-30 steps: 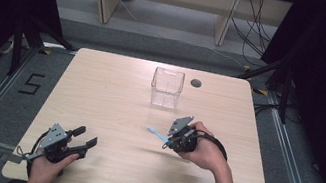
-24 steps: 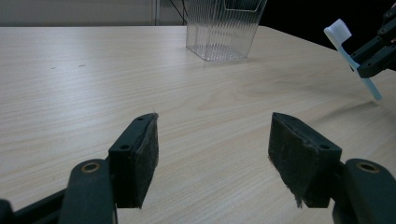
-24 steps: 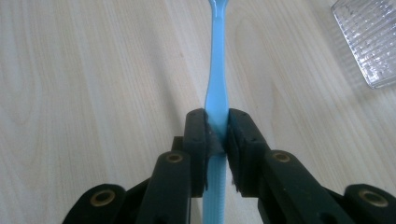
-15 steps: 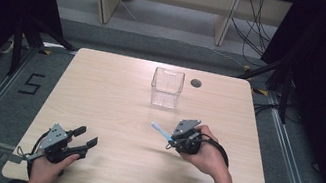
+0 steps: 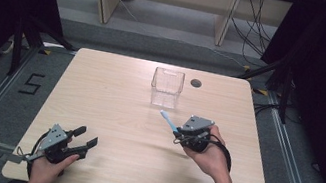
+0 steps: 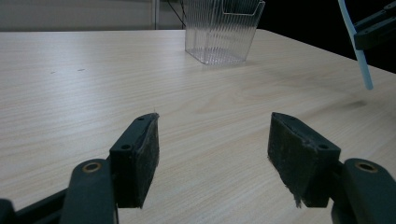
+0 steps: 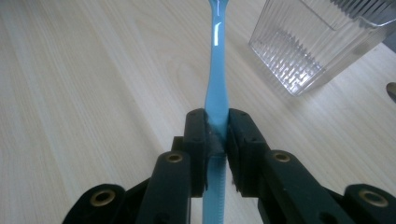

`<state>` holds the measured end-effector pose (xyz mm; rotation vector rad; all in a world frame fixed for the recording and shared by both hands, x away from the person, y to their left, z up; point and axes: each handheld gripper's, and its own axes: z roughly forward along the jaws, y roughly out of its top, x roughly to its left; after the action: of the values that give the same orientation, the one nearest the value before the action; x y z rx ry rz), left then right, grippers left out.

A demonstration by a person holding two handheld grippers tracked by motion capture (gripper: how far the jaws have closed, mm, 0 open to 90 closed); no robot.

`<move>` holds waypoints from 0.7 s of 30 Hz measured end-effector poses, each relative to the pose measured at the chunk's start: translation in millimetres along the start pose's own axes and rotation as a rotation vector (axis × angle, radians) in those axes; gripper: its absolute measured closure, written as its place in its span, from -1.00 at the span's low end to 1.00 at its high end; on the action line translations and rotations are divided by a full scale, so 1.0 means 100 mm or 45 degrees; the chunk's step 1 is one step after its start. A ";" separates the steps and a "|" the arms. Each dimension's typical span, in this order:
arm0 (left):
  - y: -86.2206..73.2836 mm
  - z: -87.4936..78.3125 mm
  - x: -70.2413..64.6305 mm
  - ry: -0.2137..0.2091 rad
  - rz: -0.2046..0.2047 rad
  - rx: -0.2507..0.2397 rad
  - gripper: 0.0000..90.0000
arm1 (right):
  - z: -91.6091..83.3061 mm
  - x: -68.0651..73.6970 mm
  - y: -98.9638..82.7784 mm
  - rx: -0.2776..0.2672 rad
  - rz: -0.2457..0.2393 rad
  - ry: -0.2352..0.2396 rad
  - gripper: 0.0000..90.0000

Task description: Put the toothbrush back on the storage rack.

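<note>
The right gripper (image 5: 179, 134), in the person's right hand (image 5: 208, 155) at the near right of the pale wooden table (image 5: 114, 98), is clamping a slim light-blue plastic toothbrush (image 5: 168, 122); in the right gripper view its two black jaws are pressing tight on either side of the handle (image 7: 215, 107), with the ridged tail of the handle running back between the jaw arms. The toothbrush is sitting clear of the tabletop, held in the air. Its long axis is running from the jaws up and away toward the far left, at a slant across the table, with the head end leading and pointing roughly toward the clear ribbed plastic box (image 5: 167, 87) standing upright near the far middle of the table. The head is lying near the box's near face, not touching it. In the left gripper view the handle (image 6: 357, 49) is hanging steeply, its free end pointing down toward the wood with a gap beneath. Just beside the box, on its right, a small dark round hole (image 5: 196, 83) is showing in the tabletop. The left gripper (image 5: 84, 138), in the person's left hand (image 5: 49, 165), is resting low at the near left corner, well apart from the toothbrush; its jaws are standing apart with nothing between the pads (image 6: 140, 163), aimed toward the box (image 6: 222, 30).
</note>
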<state>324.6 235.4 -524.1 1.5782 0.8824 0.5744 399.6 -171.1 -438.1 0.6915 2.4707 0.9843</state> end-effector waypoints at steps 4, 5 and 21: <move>0.00 -0.04 -0.03 0.027 -0.011 0.038 -0.26 | -0.01 -0.02 0.02 -0.054 0.013 -0.042 0.75; 0.00 -0.04 -0.03 0.029 -0.014 0.039 -0.26 | -0.01 -0.03 0.03 -0.075 0.010 -0.047 0.75; 0.00 -0.01 0.00 0.000 0.000 -0.010 -0.26 | -0.07 -0.15 0.04 -0.256 0.181 -0.158 0.75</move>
<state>323.6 235.6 -524.1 1.5711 0.8788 0.5772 409.0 -180.6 -428.5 0.8416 2.2038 1.1858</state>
